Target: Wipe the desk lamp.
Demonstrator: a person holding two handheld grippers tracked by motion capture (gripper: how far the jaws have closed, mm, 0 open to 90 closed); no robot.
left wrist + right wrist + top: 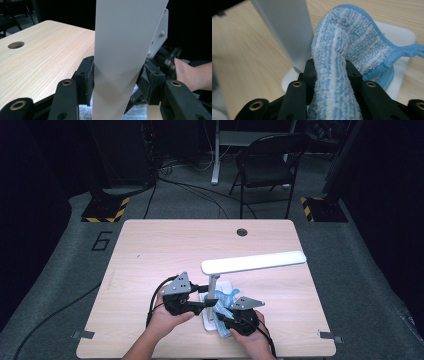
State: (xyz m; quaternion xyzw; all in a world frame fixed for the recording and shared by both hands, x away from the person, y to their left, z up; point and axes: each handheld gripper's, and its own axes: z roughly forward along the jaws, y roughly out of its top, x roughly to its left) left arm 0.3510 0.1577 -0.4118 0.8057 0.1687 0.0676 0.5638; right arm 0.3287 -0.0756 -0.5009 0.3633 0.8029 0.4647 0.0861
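Right gripper [330, 72] with cloth [352, 45] against lamp post [287, 32], near table edge [205, 355].

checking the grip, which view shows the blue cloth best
The right gripper view: the blue striped cloth is close up, pinched between the right tongs and draped over the white lamp base. The high view shows it small beside the lamp post; the left gripper view shows a strip below the post.

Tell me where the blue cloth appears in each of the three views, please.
High view: the blue cloth lies low of centre, on the lamp base, at the right gripper.
Left gripper view: a strip at the bottom edge, behind the jaws.
Right gripper view: centre, pinched between the jaws.
Shared landmark: the white lamp post.
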